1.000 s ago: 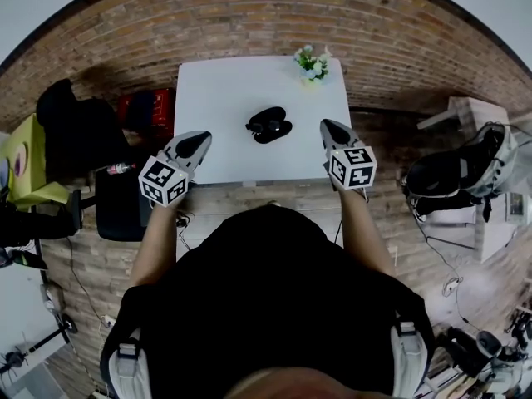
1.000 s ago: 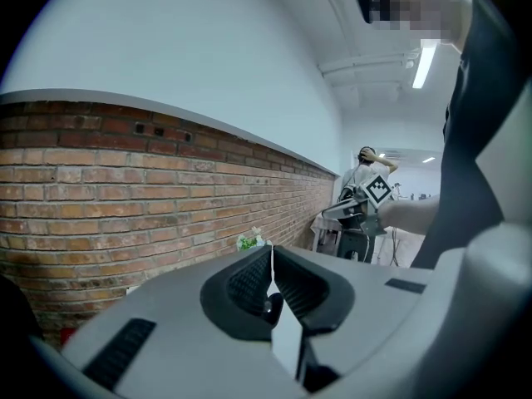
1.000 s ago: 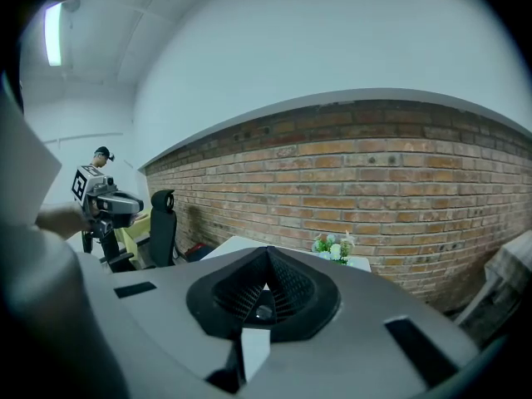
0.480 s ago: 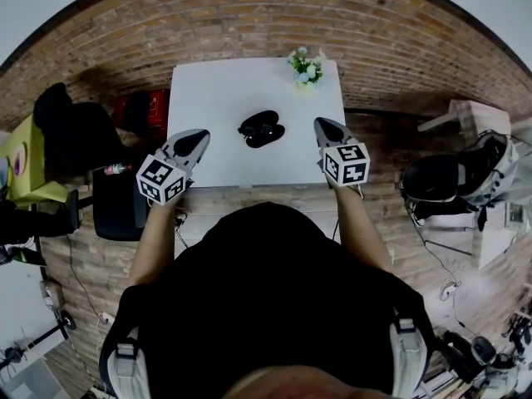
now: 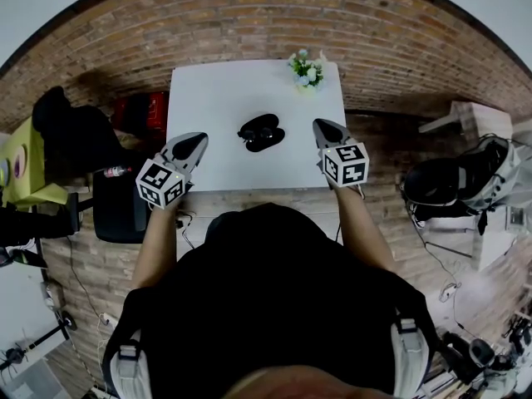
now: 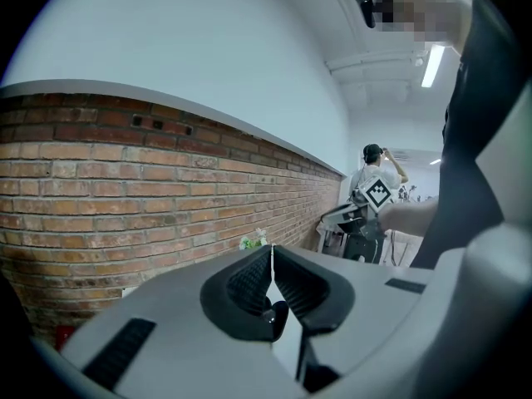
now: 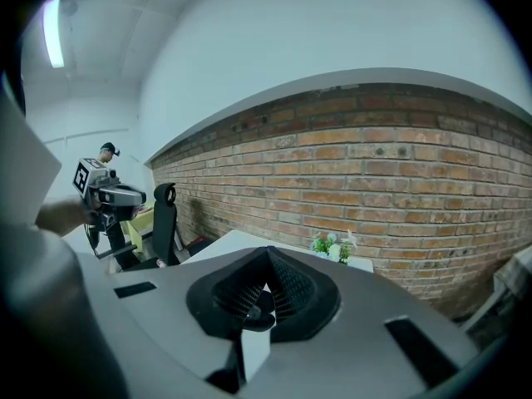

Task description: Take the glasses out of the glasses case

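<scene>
Black glasses case (image 5: 260, 131) lies mid white table (image 5: 214, 90), well apart from both tools. Left gripper (image 5: 190, 145), right gripper (image 5: 327, 131) flank it at near edge, both clenched on nothing. Small flowers (image 5: 306, 66) at far right corner.

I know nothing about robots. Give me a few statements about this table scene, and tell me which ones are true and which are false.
1. The black glasses case lies on the white table. True.
2. The left tongs are wide open. False: they are shut, with nothing between them.
3. A small bunch of flowers stands near the table's far right corner. True.
4. The right tongs hold the glasses. False: they are shut and empty, held up near the table's near edge, clear of the case.
</scene>
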Demonstrator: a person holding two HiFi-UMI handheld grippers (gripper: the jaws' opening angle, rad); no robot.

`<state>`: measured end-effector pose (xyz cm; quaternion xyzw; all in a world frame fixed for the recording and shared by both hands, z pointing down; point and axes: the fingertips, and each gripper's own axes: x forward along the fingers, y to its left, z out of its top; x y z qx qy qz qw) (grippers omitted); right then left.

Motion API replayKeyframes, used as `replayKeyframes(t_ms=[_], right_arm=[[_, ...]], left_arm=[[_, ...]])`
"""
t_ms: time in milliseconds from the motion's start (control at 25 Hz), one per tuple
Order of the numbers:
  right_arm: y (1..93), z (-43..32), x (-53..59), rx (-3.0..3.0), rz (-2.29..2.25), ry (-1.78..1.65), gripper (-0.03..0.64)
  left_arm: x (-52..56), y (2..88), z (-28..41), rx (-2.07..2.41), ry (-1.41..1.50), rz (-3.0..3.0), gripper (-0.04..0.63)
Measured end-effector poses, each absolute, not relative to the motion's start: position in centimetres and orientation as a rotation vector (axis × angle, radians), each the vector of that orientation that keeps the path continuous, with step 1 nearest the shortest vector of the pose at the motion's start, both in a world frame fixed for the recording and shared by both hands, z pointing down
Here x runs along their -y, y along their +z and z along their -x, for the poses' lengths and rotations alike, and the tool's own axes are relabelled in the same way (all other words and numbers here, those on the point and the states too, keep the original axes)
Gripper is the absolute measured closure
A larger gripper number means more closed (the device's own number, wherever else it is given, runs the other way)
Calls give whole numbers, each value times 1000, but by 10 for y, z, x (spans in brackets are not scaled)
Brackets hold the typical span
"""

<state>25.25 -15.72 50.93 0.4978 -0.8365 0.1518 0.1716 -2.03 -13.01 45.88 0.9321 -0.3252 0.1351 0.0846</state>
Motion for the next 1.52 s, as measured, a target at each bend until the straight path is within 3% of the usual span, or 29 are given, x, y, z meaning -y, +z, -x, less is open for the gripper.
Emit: replayKeyframes(t_ms=[840, 1520], right_arm=[[524, -200, 220, 2325, -1431, 495, 603], [521, -200, 246, 2285, -1485, 494, 602]], left_arm=[[201, 468, 59, 879, 428, -2788, 580], [227, 478, 79, 844, 435, -2781, 579]])
